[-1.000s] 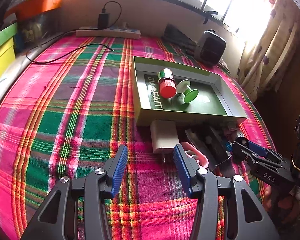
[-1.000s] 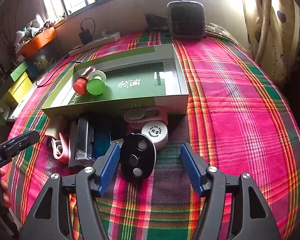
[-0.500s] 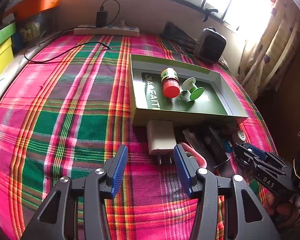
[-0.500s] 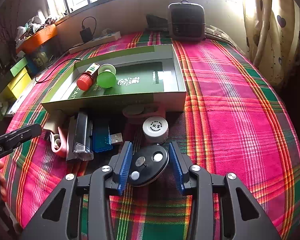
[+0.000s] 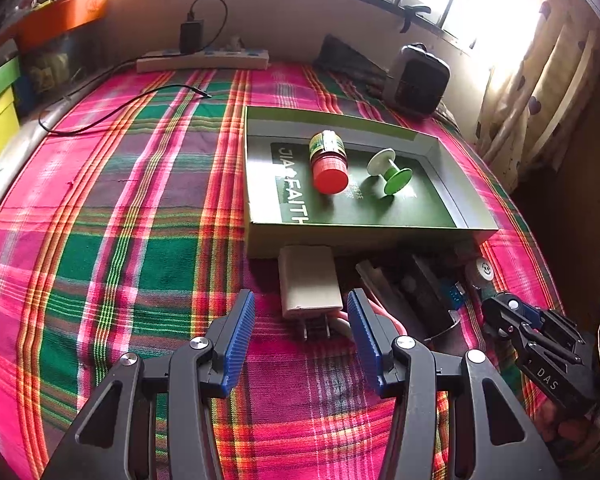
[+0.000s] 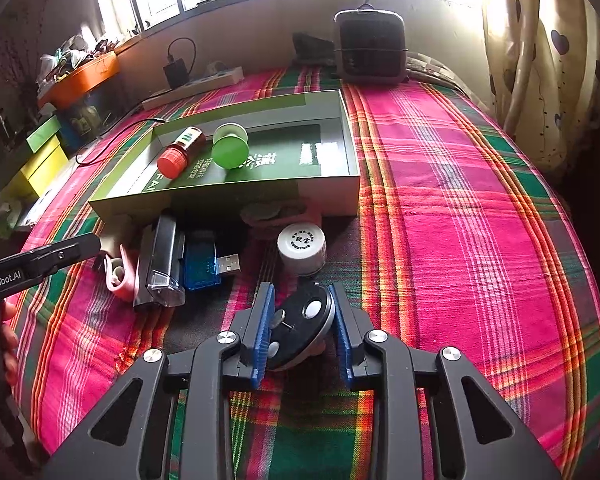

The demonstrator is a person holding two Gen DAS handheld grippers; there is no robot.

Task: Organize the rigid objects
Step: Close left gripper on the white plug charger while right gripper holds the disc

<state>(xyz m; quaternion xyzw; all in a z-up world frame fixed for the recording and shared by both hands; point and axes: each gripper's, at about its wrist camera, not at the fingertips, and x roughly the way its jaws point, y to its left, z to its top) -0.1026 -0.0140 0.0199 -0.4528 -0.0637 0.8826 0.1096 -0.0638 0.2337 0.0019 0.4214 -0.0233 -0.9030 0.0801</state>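
Note:
My right gripper (image 6: 301,300) is closing, and its blue pads press on both sides of a black oval button device (image 6: 300,328), which sits tilted just off the plaid cloth. My left gripper (image 5: 300,312) stands open over the prongs of a white charger (image 5: 308,280) and holds nothing. Behind them lies an open green box (image 6: 228,200) with a red-capped bottle (image 6: 178,152) and a green spool (image 6: 228,148) lying in it. In front of the box lie a white round jar (image 6: 302,248), a blue USB stick (image 6: 204,264), a black and clear device (image 6: 160,268) and a pink clip (image 6: 120,276).
A power strip (image 5: 204,60) with a plugged adapter and a loose cable (image 5: 120,100) lies at the back. A dark heater (image 6: 370,48) stands behind the box. Curtains (image 6: 540,60) hang at the right; an orange bin (image 6: 80,76) and a yellow box (image 6: 40,168) stand at the left.
The right gripper's jaws have closed from wide apart onto the black oval device, which has tilted up between them. The left gripper stays open and has barely moved.

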